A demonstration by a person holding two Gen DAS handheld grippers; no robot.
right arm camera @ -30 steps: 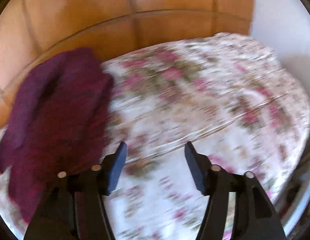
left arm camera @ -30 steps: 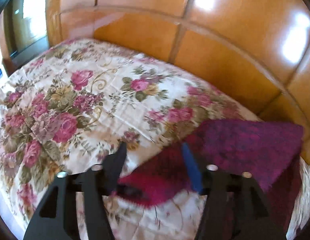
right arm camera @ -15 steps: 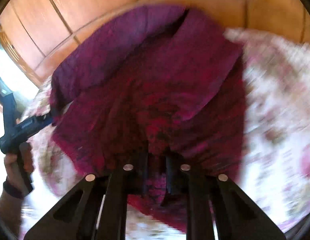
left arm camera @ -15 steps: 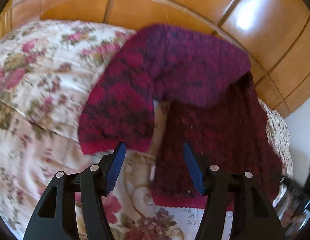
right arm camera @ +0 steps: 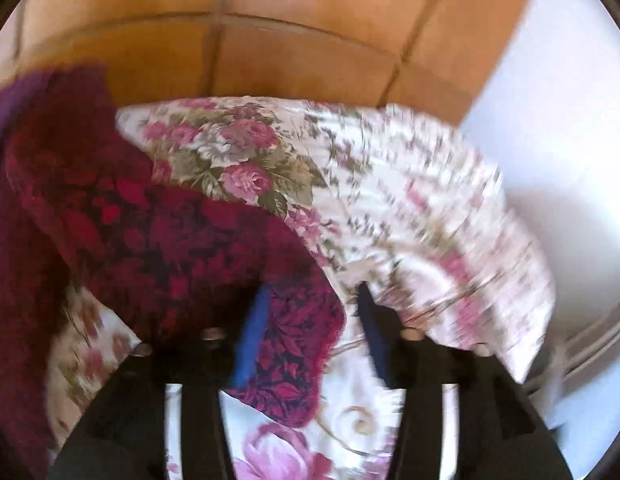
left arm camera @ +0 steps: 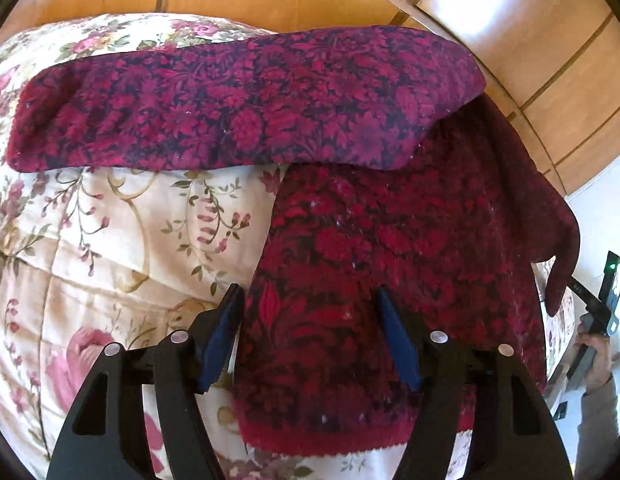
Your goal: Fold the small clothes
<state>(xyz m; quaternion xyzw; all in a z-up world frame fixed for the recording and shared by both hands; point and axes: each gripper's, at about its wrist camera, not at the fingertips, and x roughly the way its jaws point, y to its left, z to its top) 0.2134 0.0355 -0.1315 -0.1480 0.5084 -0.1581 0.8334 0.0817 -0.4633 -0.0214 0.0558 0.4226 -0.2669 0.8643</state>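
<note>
While both angle down over the garment [left arm camera: 350, 240], each hand-held gripper has just been opening, grasping nothing.

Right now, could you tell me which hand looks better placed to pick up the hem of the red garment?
Left, probably. The left tongs stand open over the red garment beside its hem. The right tongs, just reopened, straddle only a blurred edge.

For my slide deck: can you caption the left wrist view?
Open left claw poised over a dark red floral garment, partly folded on a rose-patterned bedspread.
</note>
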